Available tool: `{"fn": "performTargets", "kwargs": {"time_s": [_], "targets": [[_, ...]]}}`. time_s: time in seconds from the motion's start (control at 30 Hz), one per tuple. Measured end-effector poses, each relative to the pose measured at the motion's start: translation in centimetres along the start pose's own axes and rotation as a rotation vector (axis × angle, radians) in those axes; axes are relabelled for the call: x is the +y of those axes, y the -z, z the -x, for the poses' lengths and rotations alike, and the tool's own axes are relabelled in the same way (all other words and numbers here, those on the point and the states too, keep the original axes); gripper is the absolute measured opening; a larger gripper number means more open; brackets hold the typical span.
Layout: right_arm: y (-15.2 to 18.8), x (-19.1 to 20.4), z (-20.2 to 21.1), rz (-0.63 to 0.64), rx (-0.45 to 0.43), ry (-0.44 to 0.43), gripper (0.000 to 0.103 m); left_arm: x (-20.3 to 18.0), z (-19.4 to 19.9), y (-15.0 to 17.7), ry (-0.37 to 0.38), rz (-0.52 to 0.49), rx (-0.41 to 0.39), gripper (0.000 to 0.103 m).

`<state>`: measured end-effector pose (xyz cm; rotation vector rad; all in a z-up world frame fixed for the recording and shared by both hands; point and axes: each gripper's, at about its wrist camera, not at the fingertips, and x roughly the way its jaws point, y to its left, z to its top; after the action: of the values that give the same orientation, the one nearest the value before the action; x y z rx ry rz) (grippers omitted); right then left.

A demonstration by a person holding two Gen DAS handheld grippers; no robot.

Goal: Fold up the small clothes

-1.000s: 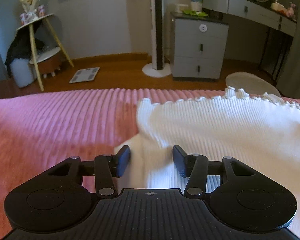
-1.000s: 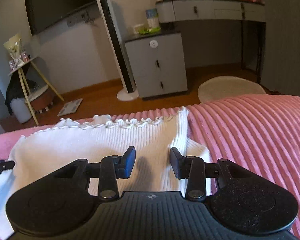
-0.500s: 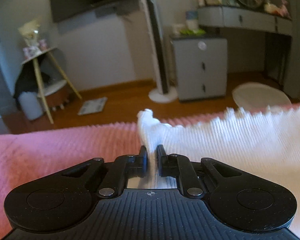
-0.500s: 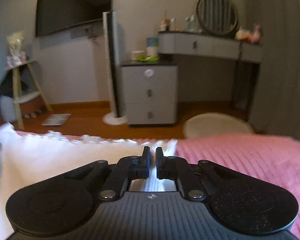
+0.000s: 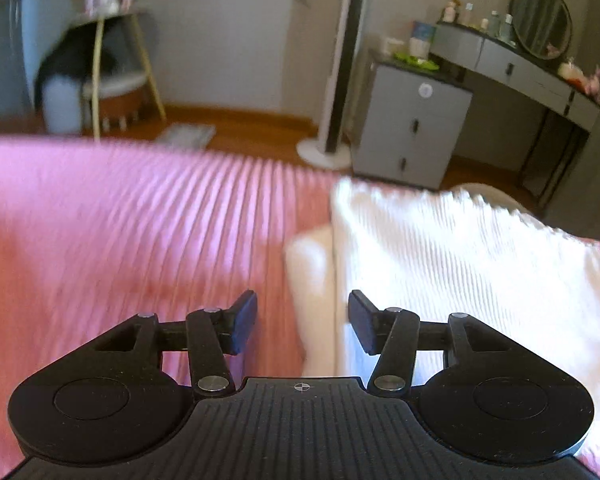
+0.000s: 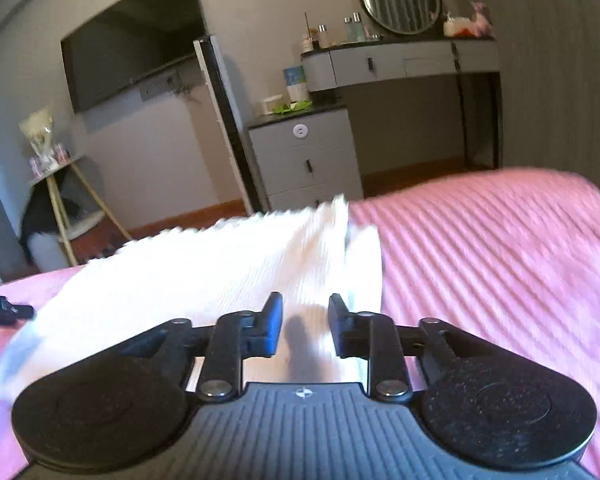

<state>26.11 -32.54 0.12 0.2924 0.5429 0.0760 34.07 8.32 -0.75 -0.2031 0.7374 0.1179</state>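
A white ribbed garment (image 5: 452, 264) with a frilled far edge lies on the pink ribbed bedspread (image 5: 120, 240), its top layer folded over a lower one. My left gripper (image 5: 302, 322) is open over the garment's left edge, holding nothing. In the right wrist view the garment (image 6: 204, 280) spreads to the left. My right gripper (image 6: 305, 322) is open above its right part, holding nothing. The tip of the left gripper shows at the far left of that view (image 6: 4, 311).
Beyond the bed's far edge are a wooden floor, a grey drawer cabinet (image 5: 412, 124), a tall tower fan (image 5: 336, 80), a dressing table with a round mirror (image 6: 400, 60), a round white stool (image 5: 488, 196) and a small wooden side table (image 5: 112, 68).
Both grippers were shut on the garment's edges half a second ago and have opened, letting the cloth drop onto the bed. Both have pulled back slightly; the views are motion-blurred.
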Motion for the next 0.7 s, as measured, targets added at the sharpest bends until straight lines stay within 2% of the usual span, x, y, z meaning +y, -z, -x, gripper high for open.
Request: {"fn": "performTargets", "kwargs": {"time_s": [0.07, 0.13, 0.2, 0.23, 0.27, 0.37, 0.47, 0.53, 0.6, 0.7], "targets": [[1.0, -0.2, 1.2, -0.053, 0.013, -0.002, 0.030, 0.9, 0.5, 1.0, 0.026, 0.030, 0.033, 0.057], [1.8, -1.3, 2.1, -0.197, 0.041, -0.017, 0.040, 1.5, 1.2, 1.4, 0.073, 0.068, 0.051, 0.061], [2.1, -2.6, 2.6, -0.326, 0.056, -0.043, 0.043, 2.0, 1.4, 1.5, 0.131, 0.109, 0.086, 0.062], [2.2, -3.0, 2.8, -0.358, 0.060, -0.044, 0.043, 2.0, 1.5, 1.6, 0.160, 0.117, 0.095, 0.067], [2.3, -3.4, 2.9, -0.386, 0.066, -0.042, 0.043, 2.0, 1.3, 1.5, 0.173, 0.113, 0.107, 0.069], [2.4, -3.4, 2.8, -0.471, 0.067, -0.044, 0.043, 2.2, 0.9, 1.5, 0.145, 0.113, 0.111, 0.071], [1.8, -3.3, 2.8, -0.563, 0.022, -0.060, 0.044, 2.9, 0.5, 1.5, 0.160, 0.177, 0.106, 0.071], [1.6, -2.2, 2.5, -0.599, -0.005, -0.094, 0.043, 2.9, 0.0, 1.7, 0.179, 0.210, 0.120, 0.071], [1.5, -0.6, 1.6, -0.644, -0.009, -0.151, 0.036, 2.5, -0.5, 1.5, 0.175, 0.213, 0.122, 0.070], [2.4, 1.5, 0.0, -0.644, 0.008, -0.227, 0.030, 2.3, -1.1, 1.2, 0.183, 0.239, 0.155, 0.061]]}}
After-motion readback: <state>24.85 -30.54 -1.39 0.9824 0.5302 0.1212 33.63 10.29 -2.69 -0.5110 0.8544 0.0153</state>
